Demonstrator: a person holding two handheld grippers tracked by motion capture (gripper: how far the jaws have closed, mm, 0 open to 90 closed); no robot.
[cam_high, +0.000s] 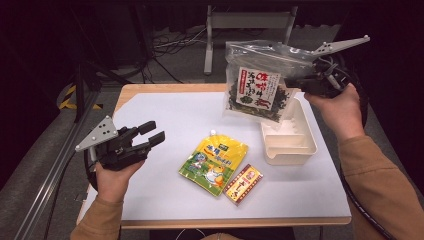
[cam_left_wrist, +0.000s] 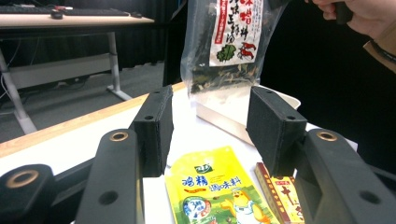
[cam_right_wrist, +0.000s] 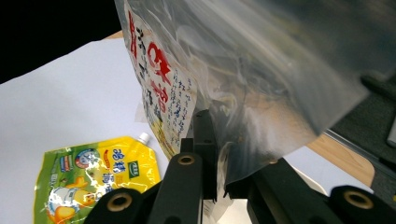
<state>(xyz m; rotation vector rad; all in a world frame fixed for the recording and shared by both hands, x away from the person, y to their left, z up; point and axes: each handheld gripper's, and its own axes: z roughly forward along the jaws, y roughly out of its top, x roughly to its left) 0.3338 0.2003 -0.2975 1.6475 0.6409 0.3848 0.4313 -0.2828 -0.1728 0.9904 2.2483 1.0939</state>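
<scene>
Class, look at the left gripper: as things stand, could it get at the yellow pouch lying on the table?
Probably yes. The left gripper is open and holds nothing, and bare table lies between it and the yellow pouch, which lies flat and uncovered.

You see a clear bag (cam_high: 257, 82) with red lettering, a yellow-green pouch (cam_high: 214, 165), a white bin (cam_high: 290, 135).

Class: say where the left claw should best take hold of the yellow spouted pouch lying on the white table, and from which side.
Probably the top edge of the flat yellow spouted pouch, beside its white spout. It lies flat, so the empty left claw should come low from the left, where the table is bare; the small red-and-yellow box crowds its right.
</scene>
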